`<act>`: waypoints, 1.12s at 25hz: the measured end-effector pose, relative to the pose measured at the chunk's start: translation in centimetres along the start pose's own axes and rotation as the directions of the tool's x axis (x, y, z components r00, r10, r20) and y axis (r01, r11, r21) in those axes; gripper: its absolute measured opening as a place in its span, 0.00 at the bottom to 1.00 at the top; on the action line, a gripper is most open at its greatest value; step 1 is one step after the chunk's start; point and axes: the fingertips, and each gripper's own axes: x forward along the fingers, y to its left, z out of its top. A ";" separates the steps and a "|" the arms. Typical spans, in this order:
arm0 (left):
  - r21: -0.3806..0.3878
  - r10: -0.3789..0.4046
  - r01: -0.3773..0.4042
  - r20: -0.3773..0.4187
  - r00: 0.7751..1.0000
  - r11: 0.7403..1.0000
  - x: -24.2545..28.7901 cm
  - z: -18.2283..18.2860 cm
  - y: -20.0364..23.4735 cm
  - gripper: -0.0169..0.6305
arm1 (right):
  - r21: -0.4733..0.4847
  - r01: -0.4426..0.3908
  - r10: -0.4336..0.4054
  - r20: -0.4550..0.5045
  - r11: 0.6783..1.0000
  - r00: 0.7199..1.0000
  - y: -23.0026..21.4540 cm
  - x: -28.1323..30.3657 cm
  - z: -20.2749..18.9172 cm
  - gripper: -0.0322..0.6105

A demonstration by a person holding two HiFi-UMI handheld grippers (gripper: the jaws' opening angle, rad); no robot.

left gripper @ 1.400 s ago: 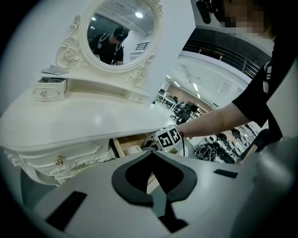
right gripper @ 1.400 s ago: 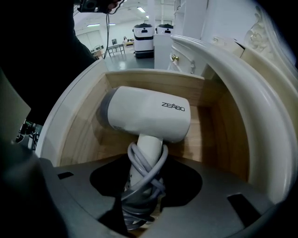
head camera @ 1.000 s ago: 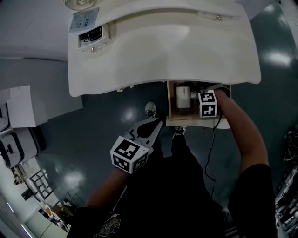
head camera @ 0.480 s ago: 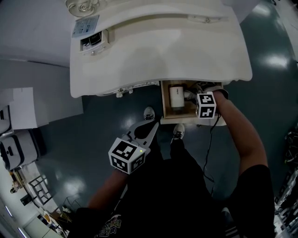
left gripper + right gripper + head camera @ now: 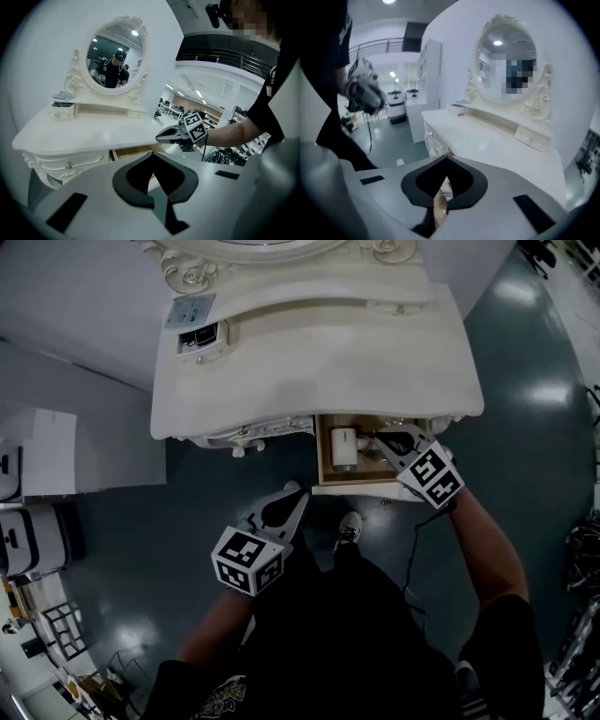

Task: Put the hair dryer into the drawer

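Seen from above, a white plastic hair dryer point(image 5: 344, 448) lies inside the open pale wooden drawer point(image 5: 322, 454) of a cream, carved dressing table, with two hand-held grippers close by.

The drawer is pulled out from under the tabletop point(image 5: 309, 362), at about 2 o'clock from the middle of the head view. The hair dryer rests on the drawer's 9 o'clock side. The right gripper point(image 5: 379, 437) is held over the drawer's 3 o'clock side, clear of the hair dryer. Its jaws have just been closing and now meet, with nothing between them. The left gripper point(image 5: 300, 499) hangs over the dark glossy floor point(image 5: 216, 474) at 7 o'clock from the drawer, its jaws also together and empty. An oval mirror point(image 5: 116, 56) in an ornate frame stands at the tabletop's far edge.
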 end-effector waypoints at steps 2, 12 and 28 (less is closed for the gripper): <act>-0.004 0.010 -0.010 0.012 1.000 1.000 -0.9 0.1 0.1 0.03 | 0.141 0.028 -0.044 0.110 0.990 0.993 0.2 -1.8 2.2 0.10; 0.025 -0.064 0.063 0.056 0.996 0.998 -5.3 2.2 1.6 0.03 | 0.617 0.039 -0.314 0.343 0.786 0.885 5.9 -7.6 9.0 0.10; 0.078 -0.345 0.343 0.023 0.938 0.936 -13.1 0.1 3.2 0.03 | 0.702 0.156 -0.464 0.271 0.694 0.843 22.6 -5.4 15.5 0.10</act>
